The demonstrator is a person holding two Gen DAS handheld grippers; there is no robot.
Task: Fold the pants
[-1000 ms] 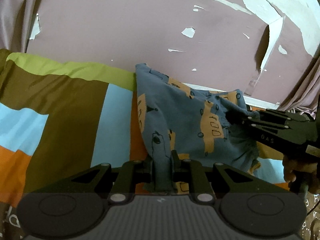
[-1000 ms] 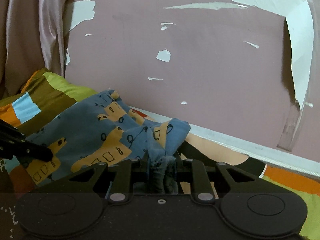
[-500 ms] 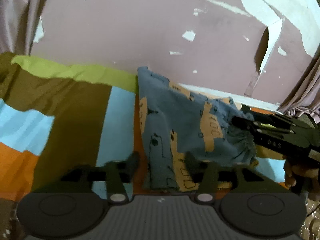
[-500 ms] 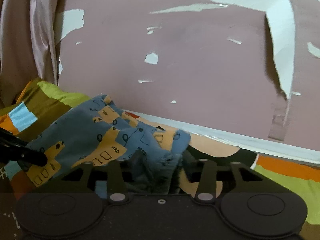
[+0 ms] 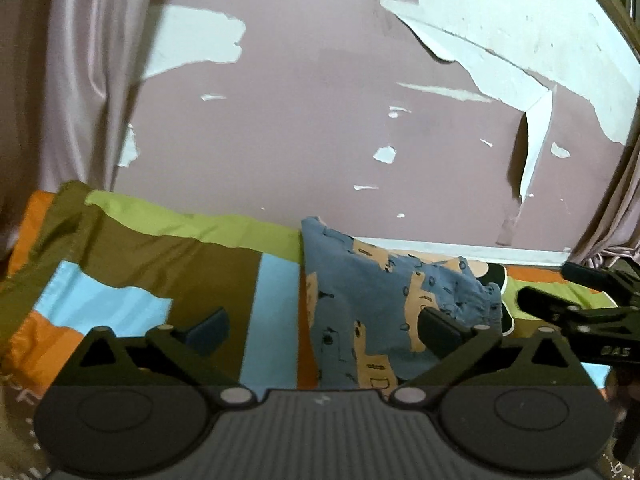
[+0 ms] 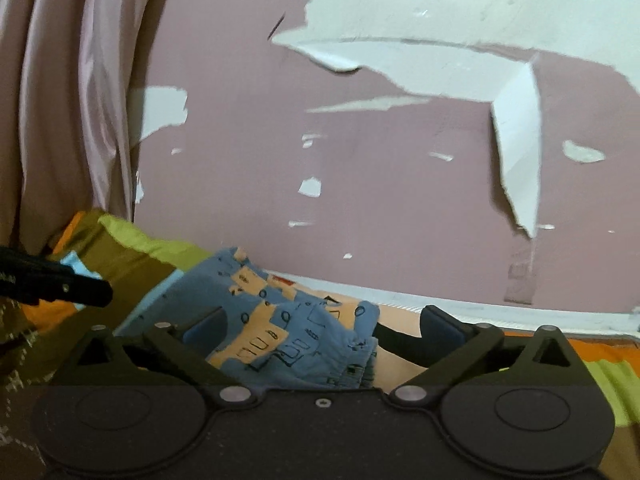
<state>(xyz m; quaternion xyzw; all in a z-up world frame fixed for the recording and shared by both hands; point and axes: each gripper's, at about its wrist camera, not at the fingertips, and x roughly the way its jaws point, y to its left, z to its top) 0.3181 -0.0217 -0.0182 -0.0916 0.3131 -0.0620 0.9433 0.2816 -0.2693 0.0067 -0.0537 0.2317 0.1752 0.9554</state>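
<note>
One marking (right gripper) — "OAS".

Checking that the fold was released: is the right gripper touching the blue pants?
Apart. In the right wrist view the right gripper has its jaws opening wide, and the blue pants lie on the bedspread between the fingers, clear of both pads.

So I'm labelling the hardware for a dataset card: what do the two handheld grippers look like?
Both look alike: matte black bodies with two round discs, silver screws and angular black linkages. The left gripper and right gripper carry dark blue finger pads. White lettering marks the right one's side; no cables show.
</note>
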